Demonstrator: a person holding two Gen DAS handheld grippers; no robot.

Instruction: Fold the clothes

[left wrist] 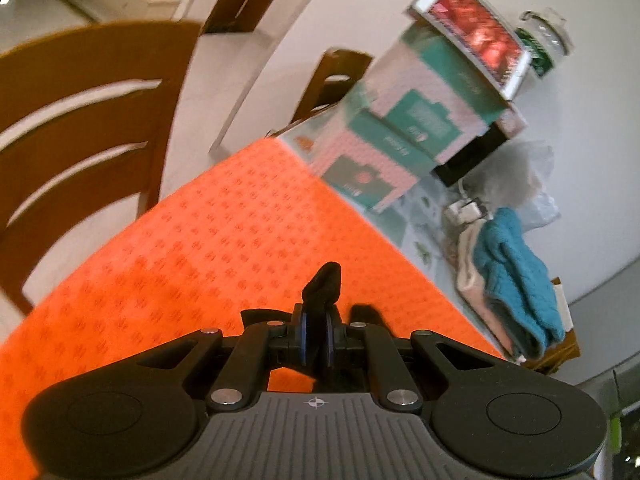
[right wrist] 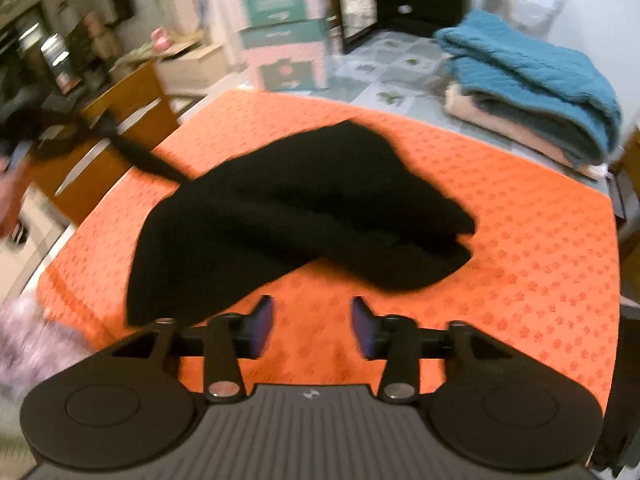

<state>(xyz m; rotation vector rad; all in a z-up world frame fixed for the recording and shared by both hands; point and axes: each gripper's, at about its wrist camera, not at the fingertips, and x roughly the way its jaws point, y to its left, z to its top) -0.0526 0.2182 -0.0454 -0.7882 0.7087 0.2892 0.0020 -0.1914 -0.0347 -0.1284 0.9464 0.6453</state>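
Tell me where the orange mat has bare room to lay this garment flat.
Bare mat lies right of the black garment, toward the folded teal stack, and in a strip by the open right gripper. The far edge is crowded with boxes. The left gripper grips black fabric.

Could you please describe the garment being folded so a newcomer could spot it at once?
Find the orange patterned mat covering the table. In its middle lies a crumpled black garment, one strip stretched off toward the left. Unlike the teal knit stacked folded beyond the mat, it is black and loose.

Orange patterned mat [right wrist: 500, 240], wooden chair [left wrist: 80, 92], stacked teal-and-pink boxes [left wrist: 404, 128] — glass jar [left wrist: 546, 36] behind
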